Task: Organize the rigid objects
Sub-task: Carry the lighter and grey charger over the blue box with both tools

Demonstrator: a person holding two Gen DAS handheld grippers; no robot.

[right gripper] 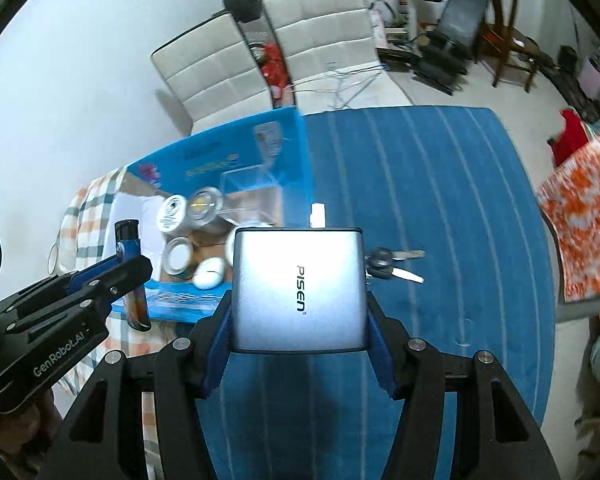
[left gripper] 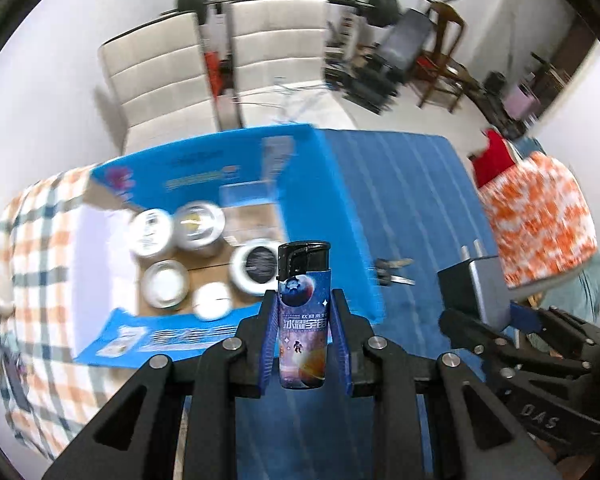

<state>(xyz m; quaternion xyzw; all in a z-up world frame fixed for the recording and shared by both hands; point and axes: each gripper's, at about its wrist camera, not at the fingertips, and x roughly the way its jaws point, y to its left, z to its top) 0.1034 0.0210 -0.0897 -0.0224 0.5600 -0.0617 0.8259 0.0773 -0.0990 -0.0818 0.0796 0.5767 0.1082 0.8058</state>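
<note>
My left gripper point(left gripper: 303, 300) is shut on a blue space-print lighter point(left gripper: 303, 320) with a black cap, held upright above the near edge of an open blue cardboard box point(left gripper: 340, 216). My right gripper point(right gripper: 298, 300) is shut on a grey PISEN power bank point(right gripper: 298, 288) with a white plug at its far end, held above the blue striped cloth point(right gripper: 440, 200). The power bank also shows in the left wrist view point(left gripper: 476, 288), and the lighter shows in the right wrist view point(right gripper: 134, 280). The box holds several round tins point(left gripper: 198, 226) and a white oval thing point(left gripper: 212, 300).
A bunch of keys point(right gripper: 392, 264) lies on the blue cloth just right of the box. A checked cloth point(left gripper: 32, 280) lies under the box at the left. An orange-and-white patterned fabric point(right gripper: 584, 208) is at the right. White chairs point(right gripper: 284, 52) stand behind the table.
</note>
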